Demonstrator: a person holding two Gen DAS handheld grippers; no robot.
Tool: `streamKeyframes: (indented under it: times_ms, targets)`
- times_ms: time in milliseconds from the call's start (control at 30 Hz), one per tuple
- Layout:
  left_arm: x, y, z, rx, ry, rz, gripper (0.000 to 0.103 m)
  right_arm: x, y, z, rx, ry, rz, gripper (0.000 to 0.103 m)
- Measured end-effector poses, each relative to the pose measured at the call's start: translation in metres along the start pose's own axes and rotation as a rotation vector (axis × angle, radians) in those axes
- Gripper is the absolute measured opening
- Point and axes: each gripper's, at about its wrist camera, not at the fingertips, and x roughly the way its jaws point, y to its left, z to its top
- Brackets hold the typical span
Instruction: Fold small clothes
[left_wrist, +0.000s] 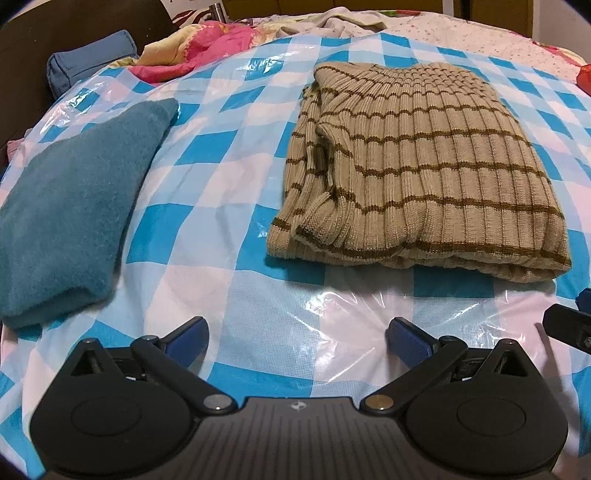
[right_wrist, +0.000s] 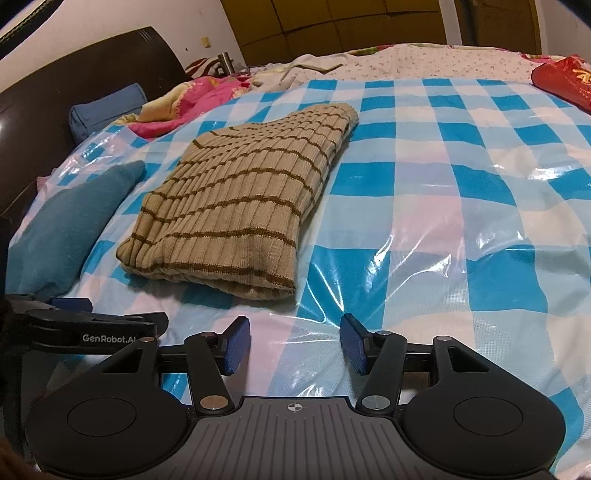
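Observation:
A beige ribbed sweater with brown stripes lies folded in a compact rectangle on the blue-and-white checked plastic sheet; it also shows in the right wrist view. My left gripper is open and empty, a short way in front of the sweater's near edge. My right gripper is open and empty, in front of the sweater's near right corner. A folded teal garment lies to the left, also in the right wrist view. The left gripper's body shows at the right view's left edge.
A blue pillow and a dark headboard are at the back left. Pink and yellow bedding and a floral sheet lie behind the checked sheet. A red bag sits at the far right.

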Motion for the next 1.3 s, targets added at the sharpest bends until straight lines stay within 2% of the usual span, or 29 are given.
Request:
streamKeyframes:
  times_ms: [233,533,1000,1133,1300]
  targets:
    - [0.000,-0.005,0.001,-0.009,0.014,0.024,0.103,0.003,-0.008,0.003,0.051,0.017,0.047,0.060]
    - [-0.004,-0.004,-0.004,-0.012,-0.003,0.019,0.103,0.002,-0.008,0.004,0.044,0.020,0.048,0.060]
    - [-0.008,-0.004,-0.009,-0.032,-0.042,0.019,0.103,0.005,0.011,-0.003,-0.045,0.005,-0.047,0.060]
    - [-0.008,0.002,-0.005,-0.024,-0.030,-0.011,0.103,0.005,0.018,-0.004,-0.058,0.006,-0.087,0.061]
    - [-0.005,0.013,0.000,-0.060,-0.010,-0.063,0.103,0.004,0.021,0.003,-0.044,0.040,-0.130,0.061]
